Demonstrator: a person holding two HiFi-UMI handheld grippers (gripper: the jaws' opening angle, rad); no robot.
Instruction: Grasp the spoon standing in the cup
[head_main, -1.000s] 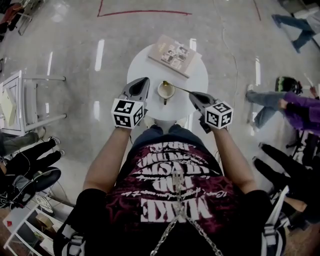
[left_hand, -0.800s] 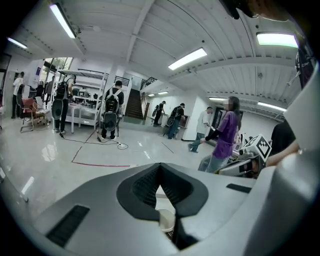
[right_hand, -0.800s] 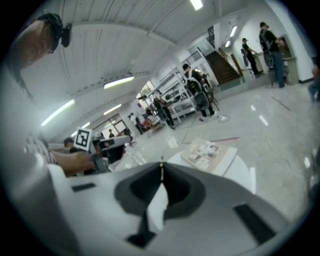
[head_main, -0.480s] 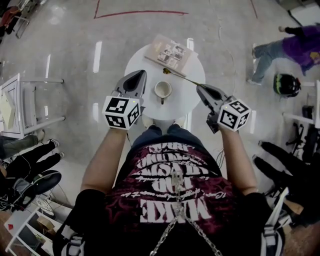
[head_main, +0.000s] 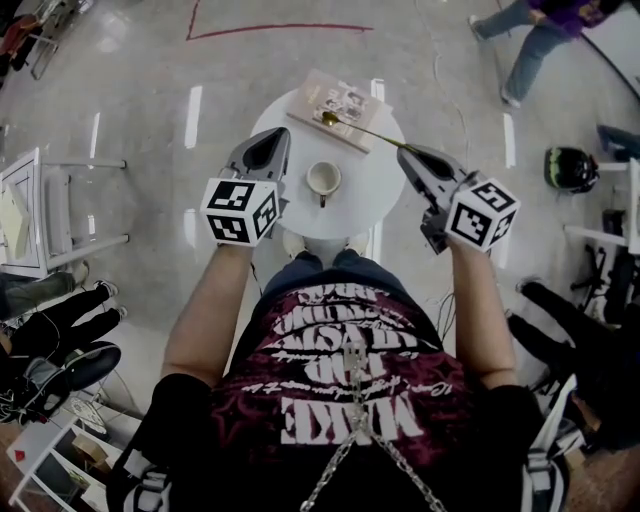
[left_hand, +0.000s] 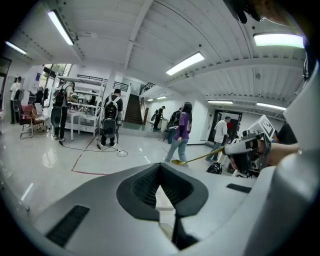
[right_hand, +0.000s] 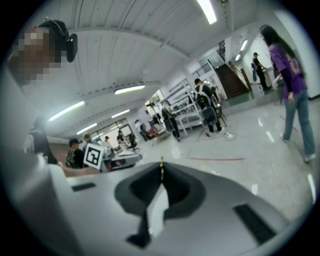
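**Now that the spoon (head_main: 360, 131) is out of the cup (head_main: 323, 180), the grasp looks done**

Where a second ago it leaned in the cup, your right gripper (head_main: 404, 150) has since carried it up and away. Its bowl now shows over the book (head_main: 340, 100) at the upper middle of the head view, and the cup stands alone at the middle of the table (head_main: 385, 185). The jaws are clamped on the handle's end, so I judge the grasp made. Your left gripper (head_main: 270, 145) hangs just left of the cup, jaws together on nothing. In the right gripper view only a thin sliver of handle shows at the jaw tips, so how firmly it's pinched is hard to tell.
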